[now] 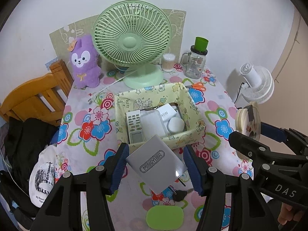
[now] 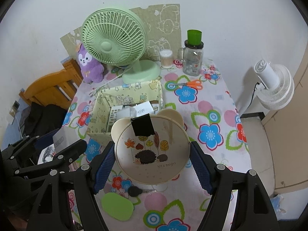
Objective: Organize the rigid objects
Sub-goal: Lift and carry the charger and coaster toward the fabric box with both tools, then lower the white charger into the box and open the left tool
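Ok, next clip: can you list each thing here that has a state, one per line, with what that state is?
Left gripper: shut on the gray box, which is tilted, off the table.
Right gripper: shut on the round mirror, held near the storage box.
Storage box: open-topped, partly filled; remote control lying inside.
Glass jar: upright, green cup on its lid.
Green fan: upright.
Scissors: closed, flat on table.
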`<state>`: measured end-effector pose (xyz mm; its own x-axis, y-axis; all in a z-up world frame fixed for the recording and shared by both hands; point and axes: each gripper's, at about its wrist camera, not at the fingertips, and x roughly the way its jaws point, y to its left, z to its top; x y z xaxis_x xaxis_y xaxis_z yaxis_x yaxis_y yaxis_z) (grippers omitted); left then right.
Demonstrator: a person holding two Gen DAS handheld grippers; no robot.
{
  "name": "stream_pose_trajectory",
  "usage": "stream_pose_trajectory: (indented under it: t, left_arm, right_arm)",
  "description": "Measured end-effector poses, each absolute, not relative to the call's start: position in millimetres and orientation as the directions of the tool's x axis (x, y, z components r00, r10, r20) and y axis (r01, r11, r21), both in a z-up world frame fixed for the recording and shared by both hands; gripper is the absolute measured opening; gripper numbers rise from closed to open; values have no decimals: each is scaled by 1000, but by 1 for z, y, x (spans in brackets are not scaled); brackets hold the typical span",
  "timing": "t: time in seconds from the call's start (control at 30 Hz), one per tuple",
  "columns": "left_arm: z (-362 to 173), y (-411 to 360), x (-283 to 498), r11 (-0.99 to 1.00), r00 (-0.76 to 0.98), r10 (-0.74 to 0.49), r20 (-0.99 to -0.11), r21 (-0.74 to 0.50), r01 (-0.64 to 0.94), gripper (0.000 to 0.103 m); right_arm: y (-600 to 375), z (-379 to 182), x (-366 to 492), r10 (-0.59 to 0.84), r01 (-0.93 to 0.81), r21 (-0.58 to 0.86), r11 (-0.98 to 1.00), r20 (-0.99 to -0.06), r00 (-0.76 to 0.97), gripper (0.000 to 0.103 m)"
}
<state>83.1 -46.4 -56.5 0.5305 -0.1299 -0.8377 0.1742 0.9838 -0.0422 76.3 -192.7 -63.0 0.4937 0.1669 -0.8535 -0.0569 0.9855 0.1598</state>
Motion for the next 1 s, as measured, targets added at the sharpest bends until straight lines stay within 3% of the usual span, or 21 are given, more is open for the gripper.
stream_pose_trajectory:
  t: [1.0]
  left_arm:
    - [-101,-34,174,982,447,-135,-884,-59,181,60]
  right_arm:
    - [-172,-90,164,186,-71,173,982,-892,411,77]
